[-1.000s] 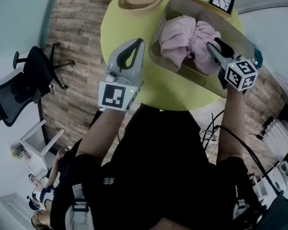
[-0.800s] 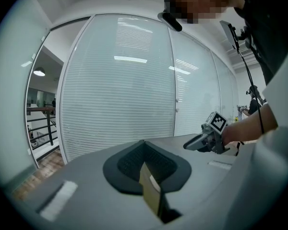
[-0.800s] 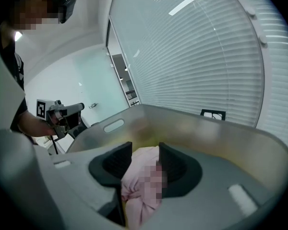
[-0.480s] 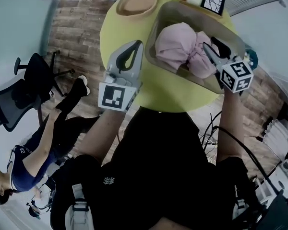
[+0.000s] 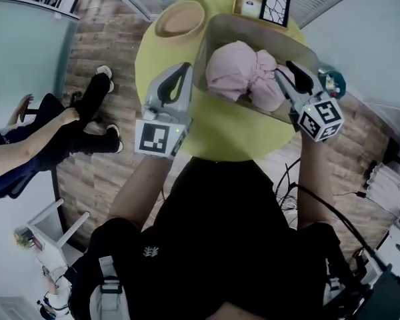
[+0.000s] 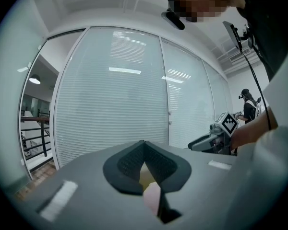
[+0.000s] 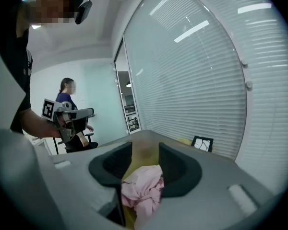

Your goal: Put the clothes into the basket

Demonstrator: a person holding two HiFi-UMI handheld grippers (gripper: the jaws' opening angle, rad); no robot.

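A mound of pink clothes [image 5: 243,75] lies in the translucent grey basket [image 5: 243,27] on the round yellow table [image 5: 220,135]. My right gripper [image 5: 280,73] hovers over the basket's right side, just beside the mound. Its jaws stand apart; in the right gripper view [image 7: 144,150] the pink clothes [image 7: 141,190] show through the gap lower down, with no pad pressing on them. My left gripper [image 5: 185,67] hangs over the table left of the basket, its tips together. A sliver of pink [image 6: 151,198] shows through its loop [image 6: 144,145].
A tan bowl [image 5: 180,20] and a black-and-white marker card [image 5: 275,9] sit at the table's far edge. A teal object [image 5: 333,84] lies right of the basket. A person [image 5: 27,145] sits on the floor side at left. Cables trail at right.
Both grippers have risen, the right one lifting away from the pink mound. The clothes stay in the basket. A person has moved in at the left where the office chair stood.
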